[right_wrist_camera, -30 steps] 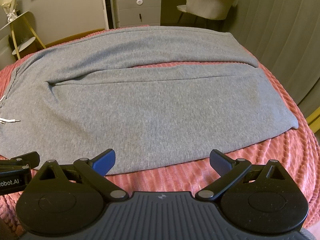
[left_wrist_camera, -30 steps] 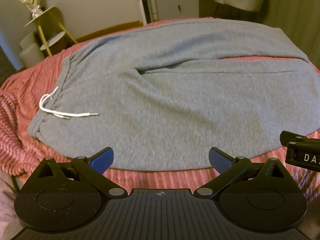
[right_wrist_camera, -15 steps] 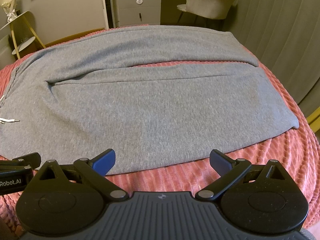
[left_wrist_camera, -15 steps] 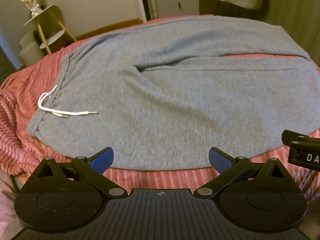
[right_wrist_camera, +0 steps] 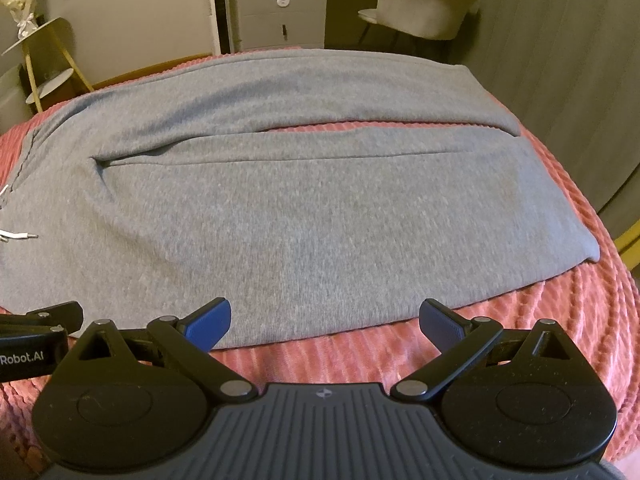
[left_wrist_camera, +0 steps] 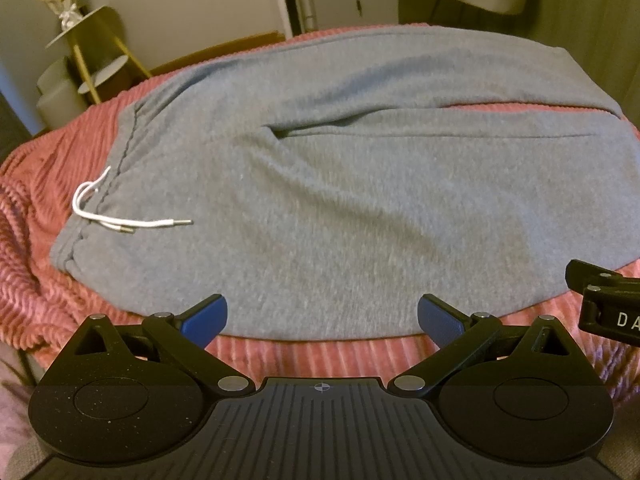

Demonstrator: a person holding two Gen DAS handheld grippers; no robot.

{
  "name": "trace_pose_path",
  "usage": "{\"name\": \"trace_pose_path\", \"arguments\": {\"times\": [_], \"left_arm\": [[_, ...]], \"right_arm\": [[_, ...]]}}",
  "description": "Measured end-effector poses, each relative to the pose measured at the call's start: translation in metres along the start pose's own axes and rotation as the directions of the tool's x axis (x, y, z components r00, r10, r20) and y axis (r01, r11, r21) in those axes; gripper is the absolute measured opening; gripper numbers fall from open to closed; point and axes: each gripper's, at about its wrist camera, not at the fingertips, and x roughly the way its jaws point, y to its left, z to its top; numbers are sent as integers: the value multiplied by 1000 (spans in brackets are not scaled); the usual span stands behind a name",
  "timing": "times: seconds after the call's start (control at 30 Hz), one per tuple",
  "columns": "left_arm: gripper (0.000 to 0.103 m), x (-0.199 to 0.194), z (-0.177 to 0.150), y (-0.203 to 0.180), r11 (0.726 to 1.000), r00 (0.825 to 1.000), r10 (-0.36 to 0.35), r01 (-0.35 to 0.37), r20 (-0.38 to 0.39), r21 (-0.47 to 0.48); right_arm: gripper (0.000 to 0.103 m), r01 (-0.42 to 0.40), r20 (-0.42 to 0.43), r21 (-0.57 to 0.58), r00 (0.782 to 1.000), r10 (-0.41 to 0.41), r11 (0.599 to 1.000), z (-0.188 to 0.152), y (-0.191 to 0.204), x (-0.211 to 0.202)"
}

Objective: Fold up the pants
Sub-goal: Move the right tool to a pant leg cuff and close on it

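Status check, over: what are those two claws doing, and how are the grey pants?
Left gripper open, right gripper open, both empty. Grey pants flat, unfolded on pink blanket. Nothing in the way.

My left gripper [left_wrist_camera: 322, 320] is spread wide, its two blue-padded fingers [left_wrist_camera: 204, 316] far apart with nothing between them. My right gripper [right_wrist_camera: 325, 322] stands the same way, jaws wide and empty, its blue pads [right_wrist_camera: 440, 322] angled outward. I hold the two side by side and level: the right one's black body shows at the right edge of the left wrist view, and the left one's at the left edge of the right wrist view.
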Motion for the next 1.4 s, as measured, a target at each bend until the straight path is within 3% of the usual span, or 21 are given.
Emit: {"name": "trace_pose_path", "arguments": {"times": [0.27, 0.43, 0.53, 0.7, 0.83, 1.0, 1.13, 1.3, 1.4], "left_arm": [[103, -8, -2, -6, 999, 995, 33, -36, 95, 32], [103, 5, -2, -14, 997, 996, -23, 17, 82, 77], [103, 20, 1, -16, 996, 997, -42, 37, 68, 75], [103, 51, 12, -12, 999, 997, -23, 21, 74, 24], [103, 78, 30, -3, 999, 998, 18, -16, 64, -44], [103, 102, 67, 9, 993, 995, 87, -83, 45, -89], [103, 112, 108, 22, 973, 979, 185, -170, 86, -154], [103, 135, 158, 43, 945, 969, 216, -176, 120, -274], [103, 165, 162, 59, 918, 972, 221, -182, 73, -352]], "right_arm": [[100, -138, 58, 87, 989, 133, 987, 4, -17, 0], [100, -298, 83, 255, 955, 286, 920, 8, -45, 22], [100, -338, 32, 296, 938, 345, 893, 9, -55, 48], [100, -302, -18, 379, 943, 333, 875, 19, -63, 85], [100, -224, -9, 315, 971, 239, 922, 44, -50, 102], [100, -240, 7, 297, 968, 249, 924, 84, -41, 134], [100, -188, 7, 289, 981, 194, 939, 115, -43, 167], [100, -192, 12, 258, 981, 195, 947, 146, -49, 188], [100, -183, 53, 257, 983, 176, 949, 184, -55, 198]]}}
